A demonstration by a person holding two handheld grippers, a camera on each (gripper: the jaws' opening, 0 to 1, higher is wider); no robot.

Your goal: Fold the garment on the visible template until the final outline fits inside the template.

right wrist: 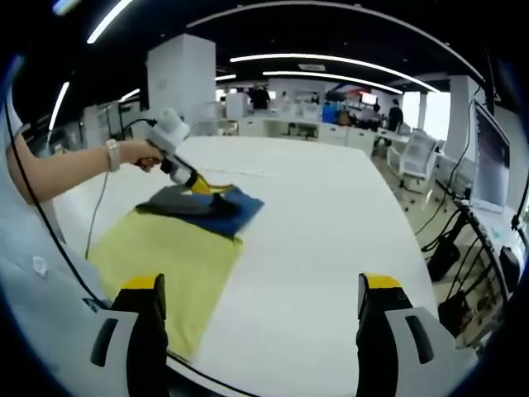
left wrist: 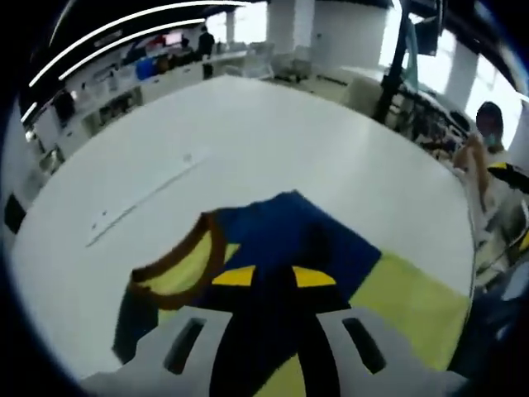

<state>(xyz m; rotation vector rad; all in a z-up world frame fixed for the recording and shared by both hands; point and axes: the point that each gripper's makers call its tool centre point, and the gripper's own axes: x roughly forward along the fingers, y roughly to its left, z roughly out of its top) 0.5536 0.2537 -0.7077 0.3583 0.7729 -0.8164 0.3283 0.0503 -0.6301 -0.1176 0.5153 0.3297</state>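
A navy garment (left wrist: 297, 236) with a brown collar (left wrist: 194, 269) and yellow lining lies bunched on the white table (left wrist: 248, 149). It rests partly on the yellow-green template (left wrist: 405, 302). My left gripper (left wrist: 273, 277) is down on the garment, its yellow-tipped jaws close together with dark cloth between them. In the right gripper view a hand holds that left gripper (right wrist: 198, 184) at the far edge of the folded garment (right wrist: 211, 211), which covers the far end of the template (right wrist: 165, 252). My right gripper (right wrist: 260, 289) hangs open above the table's near edge, holding nothing.
A person's bare forearm with a wristwatch (right wrist: 113, 154) reaches in from the left, and a cable (right wrist: 97, 207) hangs below it. A thin line (left wrist: 140, 203) is marked on the table. Chairs (right wrist: 417, 161), desks and people stand around the table.
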